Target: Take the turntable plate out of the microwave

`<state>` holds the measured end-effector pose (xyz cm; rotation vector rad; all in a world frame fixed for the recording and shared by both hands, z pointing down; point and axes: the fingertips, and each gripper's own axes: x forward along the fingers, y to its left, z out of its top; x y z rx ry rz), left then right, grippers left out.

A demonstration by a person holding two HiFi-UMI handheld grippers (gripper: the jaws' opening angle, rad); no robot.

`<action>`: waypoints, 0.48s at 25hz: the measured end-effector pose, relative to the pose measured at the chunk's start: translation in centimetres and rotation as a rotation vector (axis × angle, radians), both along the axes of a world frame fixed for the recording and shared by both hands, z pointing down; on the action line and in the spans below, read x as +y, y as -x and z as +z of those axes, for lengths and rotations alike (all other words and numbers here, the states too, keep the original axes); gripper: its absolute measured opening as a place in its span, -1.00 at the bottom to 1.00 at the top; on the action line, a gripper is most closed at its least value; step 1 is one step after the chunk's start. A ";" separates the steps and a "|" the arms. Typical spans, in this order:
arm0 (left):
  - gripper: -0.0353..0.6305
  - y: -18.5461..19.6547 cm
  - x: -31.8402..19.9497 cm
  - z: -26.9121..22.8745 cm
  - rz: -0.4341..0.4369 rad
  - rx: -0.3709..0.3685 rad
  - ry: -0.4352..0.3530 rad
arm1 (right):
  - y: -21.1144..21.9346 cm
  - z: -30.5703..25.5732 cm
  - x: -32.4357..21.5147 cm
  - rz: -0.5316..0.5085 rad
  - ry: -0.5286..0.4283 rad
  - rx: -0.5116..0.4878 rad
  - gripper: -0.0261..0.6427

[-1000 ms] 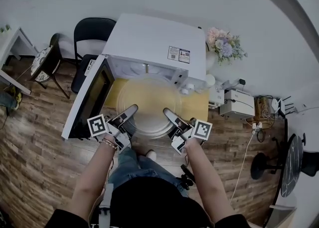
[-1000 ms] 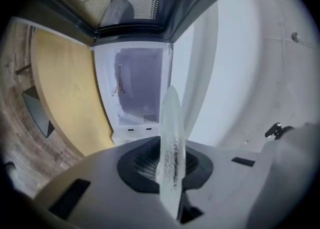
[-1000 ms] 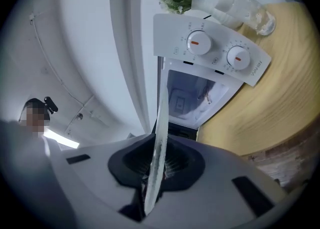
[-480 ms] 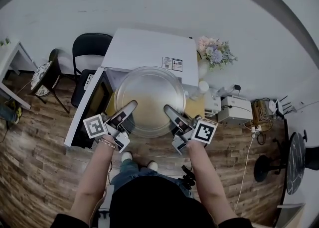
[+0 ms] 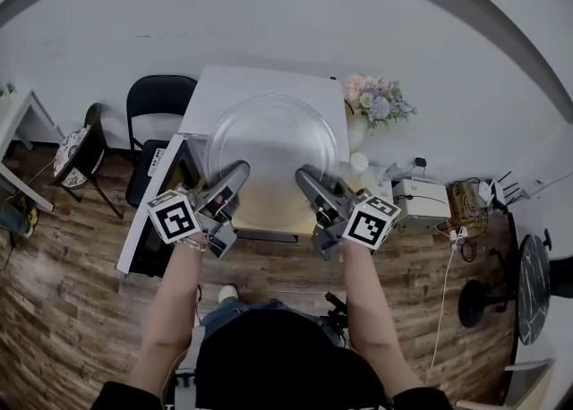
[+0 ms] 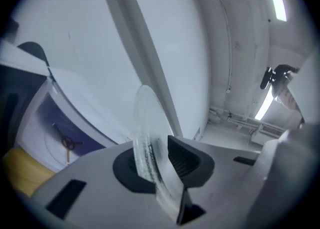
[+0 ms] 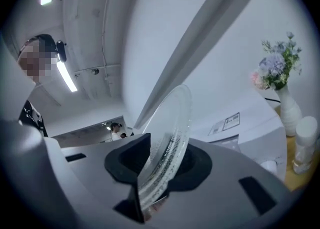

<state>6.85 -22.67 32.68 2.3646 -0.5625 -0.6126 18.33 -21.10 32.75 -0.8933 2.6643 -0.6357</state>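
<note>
Since the earlier frames the glass plate (image 5: 273, 144) has come out of the microwave (image 5: 224, 86) and risen well above it, carried up by both arms; it now hangs in the air in front of the cabinet, covering much of the white top in the head view, and touches nothing but the 2 tools.

The left hand-held gripper (image 5: 237, 174) is clenched on the near rim at the left; its own view shows the glass edge pinched between the 2 dark pads. The right hand-held gripper (image 5: 304, 175) has the rim between its pads at the near right, and its jaws are opening; in its view the glass leans across the gap yet appears to bear on both pads, so I judge it still grasped, though less firmly.

The microwave door (image 5: 152, 229) stands swung out to the left; a vase of flowers (image 5: 372, 104) sits just beside the cabinet on the right.

Step in hand: the removal itself looks done, and this is the carry. The next move calls for a level, steady transfer to wherever the plate is to be set down, with both grips matched so that the glass does not twist; the loosening right side is the risk, since a smooth rim could slide; keep clear of the flowers and the door.
</note>
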 end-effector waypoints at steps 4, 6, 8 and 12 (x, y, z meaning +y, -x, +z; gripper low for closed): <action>-0.65 -0.4 -1.0 -1.9 -0.051 -0.100 -0.107 | 0.0 -1.0 -1.2 0.064 -0.084 0.067 -0.42; -0.63 -0.8 -1.2 -2.7 -0.068 -0.126 -0.165 | -0.2 -1.6 -1.4 0.095 -0.126 0.072 -0.40; -0.62 -1.1 -1.1 -3.7 -0.082 -0.140 -0.229 | -0.4 -2.5 -1.5 0.121 -0.178 0.068 -0.36; -0.59 -1.6 -1.3 -6.0 -0.092 -0.144 -0.355 | -0.8 -4.8 -1.5 0.166 -0.312 0.081 -0.33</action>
